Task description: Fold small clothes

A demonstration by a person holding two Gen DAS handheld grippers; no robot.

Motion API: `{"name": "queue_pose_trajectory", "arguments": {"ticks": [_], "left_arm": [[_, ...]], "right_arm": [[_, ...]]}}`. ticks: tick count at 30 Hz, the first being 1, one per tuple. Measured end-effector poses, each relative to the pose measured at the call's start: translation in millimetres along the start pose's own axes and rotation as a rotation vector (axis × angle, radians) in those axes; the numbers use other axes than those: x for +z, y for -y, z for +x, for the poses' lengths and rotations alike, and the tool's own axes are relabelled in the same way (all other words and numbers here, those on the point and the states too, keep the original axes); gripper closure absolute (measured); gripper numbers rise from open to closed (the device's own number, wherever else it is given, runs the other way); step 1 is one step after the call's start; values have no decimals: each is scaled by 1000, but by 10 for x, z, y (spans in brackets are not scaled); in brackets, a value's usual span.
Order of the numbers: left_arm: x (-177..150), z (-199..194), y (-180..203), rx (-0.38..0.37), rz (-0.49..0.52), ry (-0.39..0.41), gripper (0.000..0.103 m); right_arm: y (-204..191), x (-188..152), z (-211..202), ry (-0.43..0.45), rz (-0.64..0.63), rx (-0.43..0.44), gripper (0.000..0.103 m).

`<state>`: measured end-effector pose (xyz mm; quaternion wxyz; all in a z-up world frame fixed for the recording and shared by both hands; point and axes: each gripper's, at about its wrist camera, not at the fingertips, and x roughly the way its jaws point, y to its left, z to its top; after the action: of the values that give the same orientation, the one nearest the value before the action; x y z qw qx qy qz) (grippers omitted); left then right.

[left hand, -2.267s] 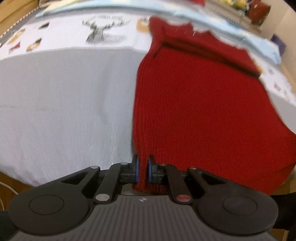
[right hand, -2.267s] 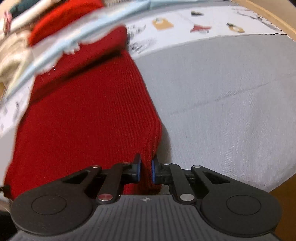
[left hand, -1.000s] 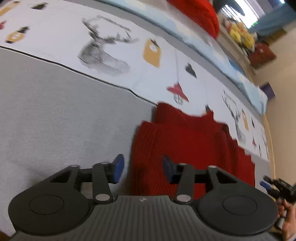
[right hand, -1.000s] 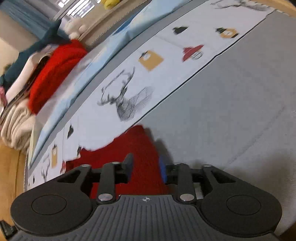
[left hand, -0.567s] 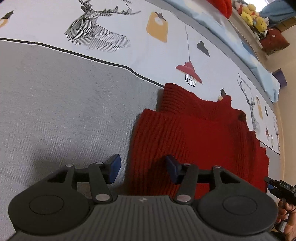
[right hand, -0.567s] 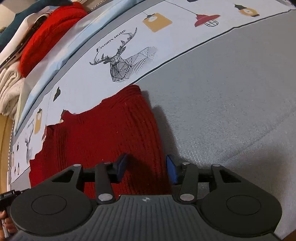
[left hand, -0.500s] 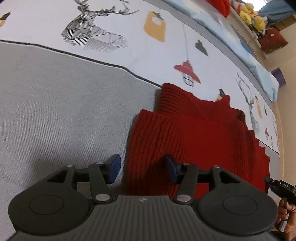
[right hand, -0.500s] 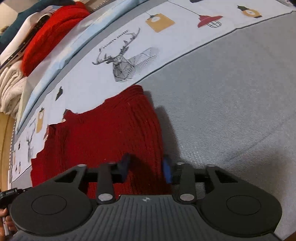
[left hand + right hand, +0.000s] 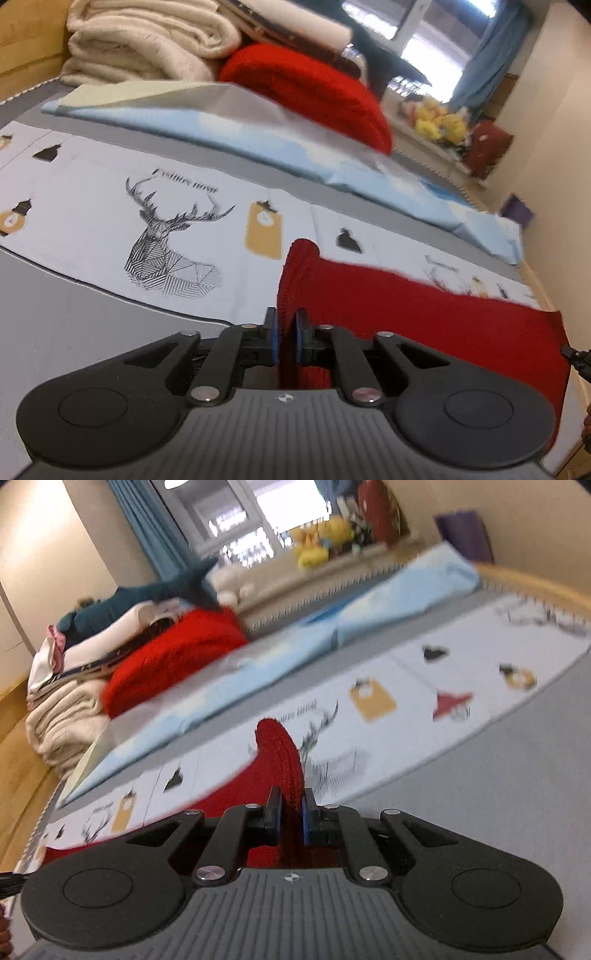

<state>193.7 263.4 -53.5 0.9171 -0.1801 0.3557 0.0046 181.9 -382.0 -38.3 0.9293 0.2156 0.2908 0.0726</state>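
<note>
Red knit sweater, soft and floppy: we pinched opposite edges, left gripper and right gripper just closed on it.

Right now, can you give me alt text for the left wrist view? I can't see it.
The left gripper is shut on an edge of the red knit garment, its jaws having just closed on the fabric, lifting it above the grey bed cover. Behind lie a deer-print sheet, folded cream blankets and another red knit.
</note>
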Motion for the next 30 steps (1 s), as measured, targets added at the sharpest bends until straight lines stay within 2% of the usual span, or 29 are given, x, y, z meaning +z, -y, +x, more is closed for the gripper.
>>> {"name": "queue_pose_trajectory", "arguments": {"ticks": [1, 2, 3, 5, 8, 11, 12, 16, 17, 18, 19, 20, 21, 23, 26, 27, 28, 29, 30], "left_arm": [[-6, 87, 2, 25, -12, -45, 79], [-36, 173, -26, 16, -36, -113, 68], [-64, 209, -63, -9, -54, -160, 62], [-155, 245, -71, -22, -49, -253, 59], [-334, 193, -104, -20, -3, -357, 50], [-575, 124, -198, -33, -3, -474, 49], [-658, 88, -235, -37, -1, -490, 49], [-885, -98, -232, -94, 10, -534, 51], [-927, -143, -232, -98, -2, -530, 59], [-968, -187, -227, -103, -12, -525, 78], [-991, -227, -207, -103, -14, -520, 86], [-1013, -293, -175, -84, 5, -495, 88], [-1005, -360, -133, -75, 23, -468, 90], [-963, -599, -80, -74, 22, -367, 90], [-978, -898, -75, -92, -28, -242, 90], [-1053, -883, -89, -70, -34, -250, 90], [-1137, -799, -104, -30, -42, -299, 90], [-1200, -702, -117, -2, -50, -351, 89], [-1248, -606, -105, 19, -41, -393, 88]], "right_arm": [[3, 7, 66, -1, 4, -23, 91], [11, 3, 149, -20, 13, -67, 85], [34, -13, 236, -54, 28, -122, 71], [164, -140, 451, -221, 90, -180, 68], [349, -336, 509, -388, 208, -196, 67], [394, -485, 408, -466, 207, -177, 62], [403, -526, 343, -478, 192, -175, 59], [436, -730, 71, -549, 183, -125, 58], [428, -758, 20, -562, 183, -117, 58], [400, -805, -54, -563, 180, -112, 59], [370, -853, -116, -558, 179, -104, 61], [347, -880, -172, -551, 176, -89, 71], [334, -889, -236, -529, 165, -89, 87], [307, -873, -384, -456, 151, -90, 90], [268, -752, -721, -267, 210, -23, 91], [252, -731, -788, -230, 205, -17, 92], [236, -734, -834, -210, 187, -37, 92], [244, -758, -819, -226, 171, -79, 92], [278, -820, -733, -283, 161, -138, 91]]}}
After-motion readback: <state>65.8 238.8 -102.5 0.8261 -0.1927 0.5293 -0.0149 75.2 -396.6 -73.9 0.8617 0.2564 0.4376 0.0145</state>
